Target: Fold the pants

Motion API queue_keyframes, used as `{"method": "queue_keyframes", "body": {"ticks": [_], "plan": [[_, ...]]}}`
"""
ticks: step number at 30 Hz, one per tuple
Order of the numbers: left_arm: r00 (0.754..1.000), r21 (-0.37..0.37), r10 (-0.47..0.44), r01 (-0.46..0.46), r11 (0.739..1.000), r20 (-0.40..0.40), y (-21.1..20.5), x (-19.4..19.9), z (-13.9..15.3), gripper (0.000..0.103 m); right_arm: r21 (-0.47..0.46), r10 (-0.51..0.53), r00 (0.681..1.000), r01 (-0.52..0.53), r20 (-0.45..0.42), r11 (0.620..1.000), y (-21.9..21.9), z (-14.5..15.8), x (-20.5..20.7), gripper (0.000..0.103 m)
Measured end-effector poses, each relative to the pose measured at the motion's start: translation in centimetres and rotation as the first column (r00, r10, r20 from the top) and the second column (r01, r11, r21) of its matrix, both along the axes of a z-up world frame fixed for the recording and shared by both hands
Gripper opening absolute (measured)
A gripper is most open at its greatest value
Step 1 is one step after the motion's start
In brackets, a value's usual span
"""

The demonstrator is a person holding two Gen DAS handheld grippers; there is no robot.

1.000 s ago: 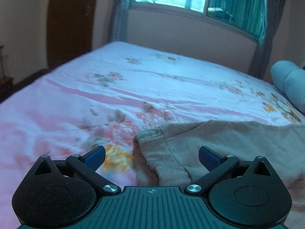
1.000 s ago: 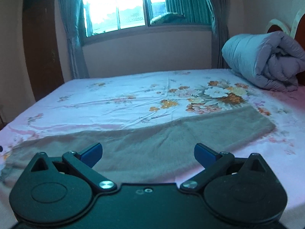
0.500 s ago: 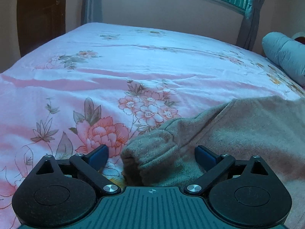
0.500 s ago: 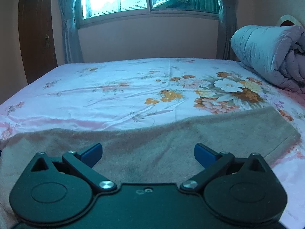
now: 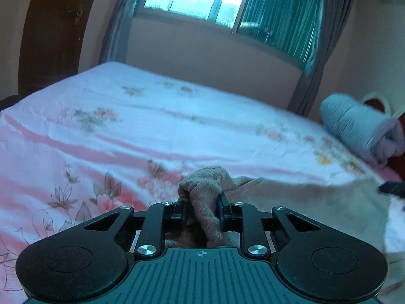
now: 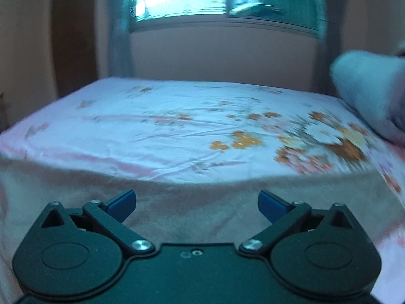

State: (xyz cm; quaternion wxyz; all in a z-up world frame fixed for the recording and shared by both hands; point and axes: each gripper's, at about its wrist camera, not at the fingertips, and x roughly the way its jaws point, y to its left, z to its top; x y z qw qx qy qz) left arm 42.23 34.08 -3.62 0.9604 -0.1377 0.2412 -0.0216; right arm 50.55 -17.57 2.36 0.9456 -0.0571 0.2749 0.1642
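Observation:
Grey-brown fleece pants (image 5: pixel 291 197) lie across the near part of the bed. My left gripper (image 5: pixel 202 211) is shut on a bunched end of the pants (image 5: pixel 205 185) and lifts it a little off the sheet. In the right wrist view the pants (image 6: pixel 202 202) stretch from left to right as a flat band. My right gripper (image 6: pixel 197 202) is open just above that band, blue pads apart with nothing between them. A dark part of the right gripper (image 5: pixel 391 188) shows at the right edge of the left wrist view.
The bed (image 5: pixel 152 126) has a pink and white floral sheet (image 6: pixel 202 131). A rolled grey-blue duvet (image 5: pixel 354 129) lies at the head on the right, also seen in the right wrist view (image 6: pixel 372 96). A window with curtains (image 5: pixel 227 7) and a brown door (image 5: pixel 55 30) stand behind.
My left gripper has closed on the bunched end of the pants and raised it. My right gripper has stayed open and moved lower over the pants.

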Motion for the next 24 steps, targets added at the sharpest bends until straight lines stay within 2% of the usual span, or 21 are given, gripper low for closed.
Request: {"method": "queue_keyframes", "body": {"ticks": [4, 6, 8, 13, 15, 19, 24], "plan": [[0.999, -0.011, -0.003, 0.004, 1.000, 0.052, 0.2, -1.1, 0.9, 0.022, -0.074, 0.115, 0.993, -0.117, -0.029, 0.990, 2.1, -1.5, 3.0, 0.086], [0.998, -0.004, 0.001, -0.001, 1.000, 0.066, 0.2, -1.4, 1.0, 0.022, -0.078, 0.159, 0.987, -0.162, -0.035, 0.984, 3.1, -2.2, 4.1, 0.075], [0.998, 0.003, 0.015, -0.015, 1.000, 0.064, 0.2, -1.4, 1.0, 0.022, -0.075, 0.214, 0.976, -0.216, -0.038, 0.973, 3.9, -3.0, 4.8, 0.072], [0.996, 0.008, 0.037, -0.038, 0.999, 0.083, 0.0, -1.7, 0.4, 0.022, -0.140, 0.350, 0.934, -0.358, -0.074, 0.923, 5.9, -4.7, 6.4, 0.061], [0.995, 0.004, 0.039, -0.039, 0.999, 0.087, 0.0, -1.8, 0.2, 0.022, -0.186, 0.386, 0.918, -0.397, -0.092, 0.899, 6.5, -5.2, 6.9, 0.061], [0.997, 0.002, 0.041, -0.041, 0.999, 0.066, 0.2, -1.3, -0.4, 0.022, -0.210, 0.434, 0.890, -0.454, -0.138, 0.866, 6.9, -5.7, 8.1, 0.064], [0.999, -0.008, 0.029, -0.029, 1.000, 0.038, 0.6, -0.7, -1.0, 0.022, -0.140, 0.433, 0.870, -0.472, -0.237, 0.871, 6.5, -6.4, 9.8, 0.067]]}}
